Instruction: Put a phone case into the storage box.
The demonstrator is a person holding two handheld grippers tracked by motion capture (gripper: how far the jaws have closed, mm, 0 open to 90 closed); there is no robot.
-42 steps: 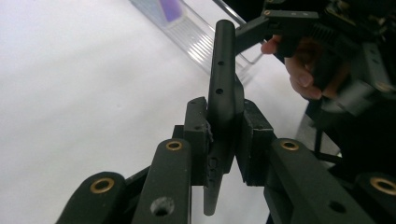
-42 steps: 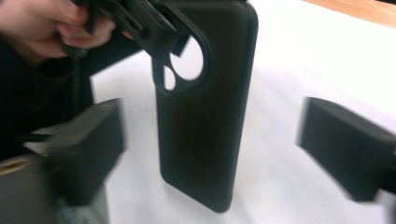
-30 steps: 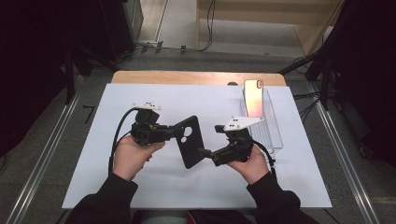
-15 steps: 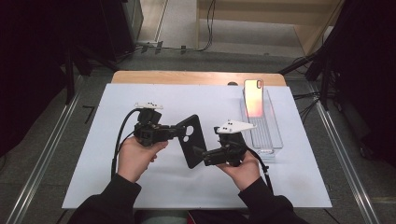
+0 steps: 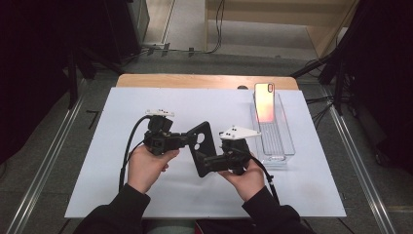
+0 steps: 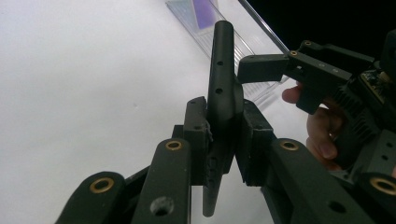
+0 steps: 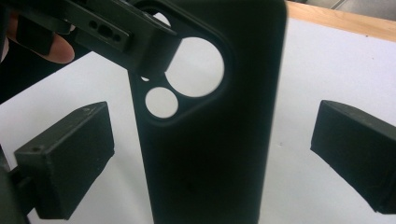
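Black phone case (image 6: 223,93) sits clamped in my left gripper (image 6: 224,140); my right gripper (image 7: 212,154) straddles it, jaws apart.

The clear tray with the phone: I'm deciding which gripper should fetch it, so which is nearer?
Right. The right gripper is just beside the clear tray, on its left; the left gripper is farther left, shut on the black phone case.

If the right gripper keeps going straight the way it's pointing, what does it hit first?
Most likely the black phone case, which stands between the right gripper's open jaws and is clamped by the left gripper. Depth is unclear.
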